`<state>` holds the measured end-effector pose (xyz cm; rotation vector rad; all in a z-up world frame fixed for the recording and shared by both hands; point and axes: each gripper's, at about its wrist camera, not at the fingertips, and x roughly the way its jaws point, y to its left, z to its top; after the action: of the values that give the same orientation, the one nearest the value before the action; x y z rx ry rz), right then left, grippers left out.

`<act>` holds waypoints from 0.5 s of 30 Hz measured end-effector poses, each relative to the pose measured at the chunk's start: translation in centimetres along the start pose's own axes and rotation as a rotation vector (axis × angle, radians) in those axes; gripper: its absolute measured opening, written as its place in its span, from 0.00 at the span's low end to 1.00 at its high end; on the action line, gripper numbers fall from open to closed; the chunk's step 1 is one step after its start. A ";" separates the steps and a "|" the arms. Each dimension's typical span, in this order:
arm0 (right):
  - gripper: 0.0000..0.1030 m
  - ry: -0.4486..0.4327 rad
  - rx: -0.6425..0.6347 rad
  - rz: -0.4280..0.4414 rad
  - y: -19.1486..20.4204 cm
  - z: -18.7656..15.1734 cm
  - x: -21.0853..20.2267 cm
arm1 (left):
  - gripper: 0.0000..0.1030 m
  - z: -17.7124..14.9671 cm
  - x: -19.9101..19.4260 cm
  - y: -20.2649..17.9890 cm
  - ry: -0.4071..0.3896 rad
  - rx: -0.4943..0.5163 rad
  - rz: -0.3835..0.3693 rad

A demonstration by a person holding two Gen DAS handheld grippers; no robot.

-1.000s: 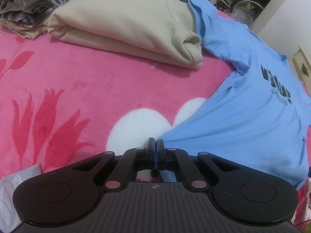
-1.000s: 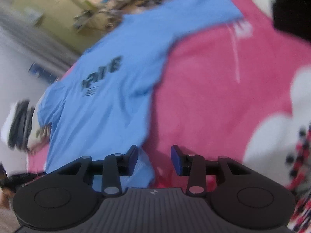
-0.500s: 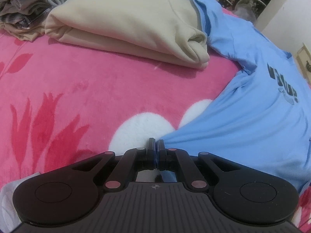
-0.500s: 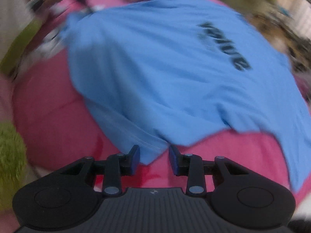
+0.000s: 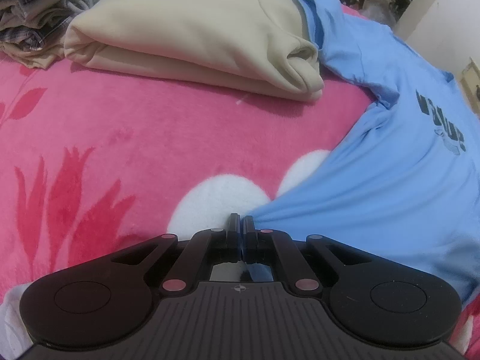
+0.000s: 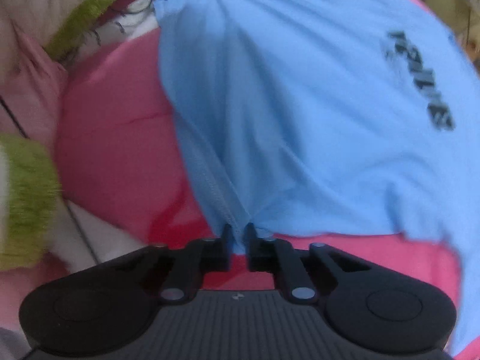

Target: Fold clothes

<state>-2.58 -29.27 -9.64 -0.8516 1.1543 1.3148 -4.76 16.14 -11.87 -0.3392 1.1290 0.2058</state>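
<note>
- Lying spread on the pink floral blanket: light-blue T-shirt, dark chest print facing up.
- Left gripper: jaws clenched on a corner of the shirt's hem.
- Right gripper: jaws nipping another hem corner, cloth between them.
- Folded cream sweatshirt touches the shirt's sleeve.

Soft, even indoor light; left view sharp, right view motion-blurred, both edge-warped by fisheye.
</note>
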 end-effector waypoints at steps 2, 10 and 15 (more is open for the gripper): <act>0.05 -0.016 0.071 0.079 0.6 -0.6 -0.6 | 0.01 0.0 0.0 0.0 -0.002 0.000 0.000; 0.04 -0.058 0.289 0.233 2.4 -3.3 -2.3 | 0.01 0.0 0.2 -0.1 -0.002 -0.003 -0.003; 0.04 -0.094 0.420 0.326 2.7 -4.9 -3.6 | 0.00 0.1 0.1 0.2 -0.004 -0.013 -0.022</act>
<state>-5.61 -34.62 -7.08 -0.3004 1.4686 1.2869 -4.74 16.32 -11.93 -0.3623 1.1205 0.1948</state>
